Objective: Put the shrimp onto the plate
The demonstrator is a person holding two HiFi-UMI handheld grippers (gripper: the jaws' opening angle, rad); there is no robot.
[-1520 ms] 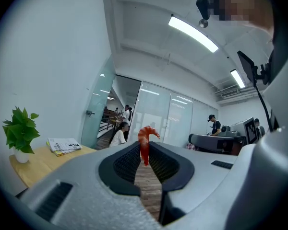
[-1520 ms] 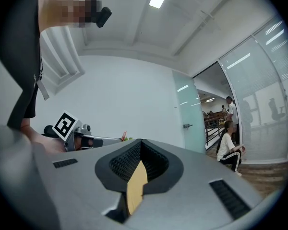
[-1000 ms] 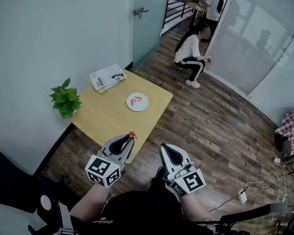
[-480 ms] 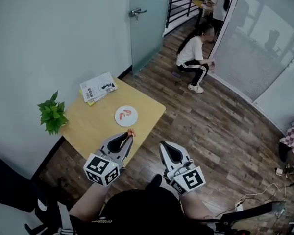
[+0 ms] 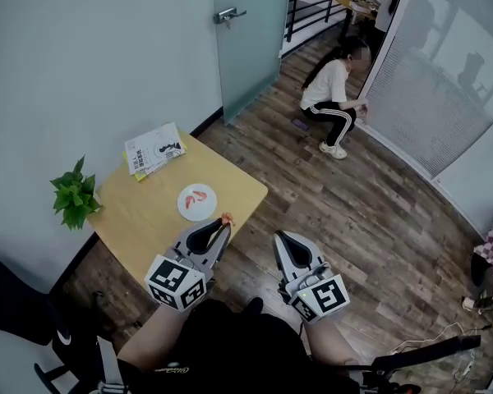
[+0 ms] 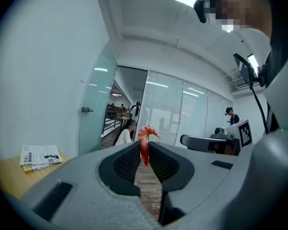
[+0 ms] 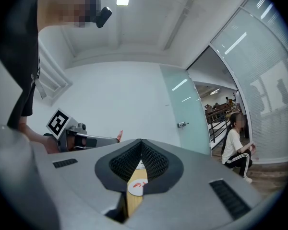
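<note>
Left gripper (image 5: 223, 223) clamped on one shrimp (image 5: 226, 217), its tail poking past the tips. Right gripper (image 5: 278, 238) has its jaws together with nothing between them.

Over the last second the plate (image 5: 197, 211) on the table (image 5: 144, 224) has drawn in toward the left tips. It is now near them, not yet under.

Judged: the carry is almost done, the release still to come.

Left gripper view shows the pinch mid-body on the shrimp, but no plate. Right gripper view catches the plate below its jaws, red shrimp already on it.
</note>
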